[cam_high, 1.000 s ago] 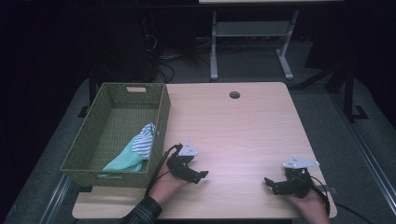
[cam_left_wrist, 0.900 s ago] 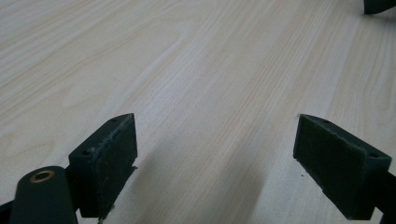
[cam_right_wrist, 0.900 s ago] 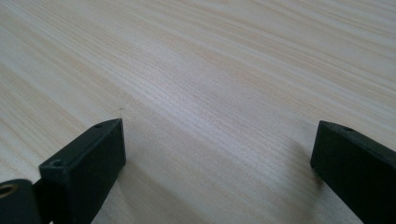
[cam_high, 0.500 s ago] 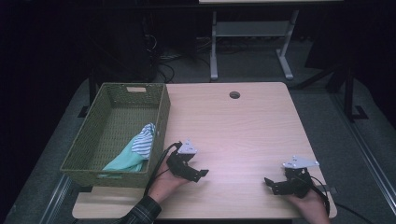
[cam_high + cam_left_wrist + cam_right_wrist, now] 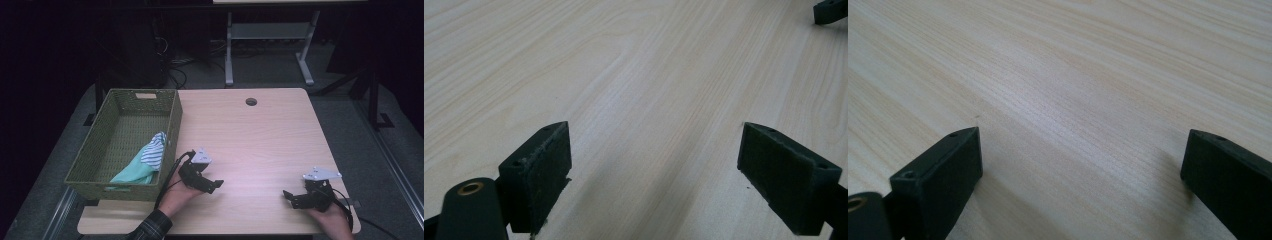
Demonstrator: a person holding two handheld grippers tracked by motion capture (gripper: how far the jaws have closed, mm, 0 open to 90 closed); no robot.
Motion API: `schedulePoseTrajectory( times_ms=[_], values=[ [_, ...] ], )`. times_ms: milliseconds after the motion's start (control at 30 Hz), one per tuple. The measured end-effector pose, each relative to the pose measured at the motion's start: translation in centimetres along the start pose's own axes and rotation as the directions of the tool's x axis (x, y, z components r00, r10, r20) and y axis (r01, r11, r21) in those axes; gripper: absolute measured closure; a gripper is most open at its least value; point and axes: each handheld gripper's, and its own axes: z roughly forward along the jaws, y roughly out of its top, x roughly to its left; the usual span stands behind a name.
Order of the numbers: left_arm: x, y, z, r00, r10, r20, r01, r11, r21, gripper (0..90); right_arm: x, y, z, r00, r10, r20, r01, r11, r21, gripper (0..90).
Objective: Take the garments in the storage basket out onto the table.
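Note:
My left gripper [image 5: 212, 184] rests low on the light wooden table [image 5: 250, 145], just right of the green woven basket [image 5: 120, 175]. Its jaws stand wide apart with bare wood between them [image 5: 654, 170]. My right gripper [image 5: 291, 197] sits near the table's front right, also open over bare wood [image 5: 1080, 170]. A teal and striped cloth [image 5: 145, 162] lies inside the basket at its near right corner. The tip of the other gripper [image 5: 830, 11] shows at the top right of the left gripper view.
A round cable hole [image 5: 251, 101] sits at the table's far edge. Beyond the table stands a white metal frame [image 5: 265, 45] on a dark floor. The table's front edge runs close under both hands.
The left gripper has shifted slightly toward the table's centre and front. The right gripper has barely moved.

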Motion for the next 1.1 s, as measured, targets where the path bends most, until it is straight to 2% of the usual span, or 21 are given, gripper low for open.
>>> schedulePoseTrajectory(
  times_ms=[433, 767, 900, 1000, 1100],
  values=[
    [-0.02, 0.51, -0.46, 0.9998, 0.01, -0.014, -0.01, 0.9999, 0.012, 13.6, -0.01, 0.0, 0.0, 1.0, -0.001, 0.0, 0.001, 1.0, 0.0, 2.7],
    [-0.01, 0.74, -0.65, 1.0, 0.006, -0.001, -0.006, 0.9997, 0.023, 13.8, -0.02, 0.0, 0.0, 1.0, -0.002, 0.0, 0.002, 1.0, 0.001, 2.7],
    [-0.03, 0.81, -0.73, 0.9998, -0.019, 0.008, 0.019, 0.9998, 0.01, 13.8, -0.01, 0.0, 0.0, 1.0, -0.002, 0.0, 0.002, 1.0, 0.001, 2.7],
    [0.06, 0.97, -0.89, 0.9999, -0.01, 0.007, 0.01, 0.9998, 0.017, 13.8, -0.01, 0.0, 0.0, 1.0, -0.002, 0.0, 0.002, 1.0, 0.001, 2.7],
    [0.06, 0.99, -0.96, 0.9998, -0.018, 0.008, 0.018, 0.9998, 0.009, 13.9, -0.01, 0.0, 0.0, 1.0, -0.002, 0.0, 0.002, 1.0, 0.0, 2.7]
  ],
)
